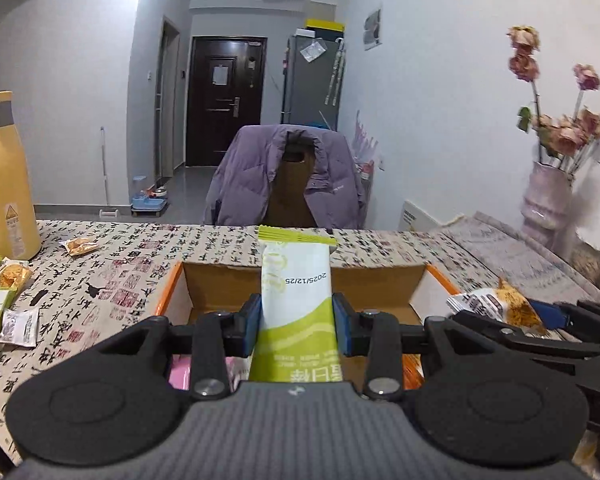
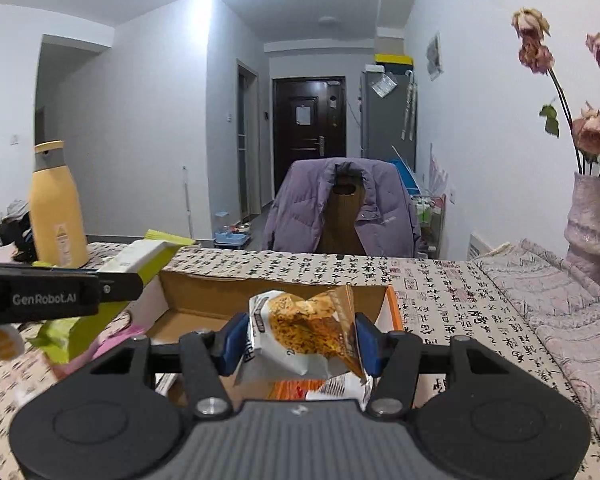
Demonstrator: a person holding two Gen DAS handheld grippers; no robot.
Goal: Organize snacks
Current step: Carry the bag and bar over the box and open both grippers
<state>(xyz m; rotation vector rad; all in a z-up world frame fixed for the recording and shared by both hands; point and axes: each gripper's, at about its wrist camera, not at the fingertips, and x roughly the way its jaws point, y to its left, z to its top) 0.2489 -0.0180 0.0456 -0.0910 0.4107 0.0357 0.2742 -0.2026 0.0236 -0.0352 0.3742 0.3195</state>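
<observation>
Calligraphy-print tablecloth, cardboard box mid-table. Left gripper clamps green bar packet, right gripper pinches orange snack pouch, both above the box. Lower inside before releasing.

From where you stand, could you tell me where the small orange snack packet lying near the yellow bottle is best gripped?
Grip the orange packet across its short middle, coming from above: it lies flat and alone on the tablecloth, clear of the yellow bottle.
</observation>
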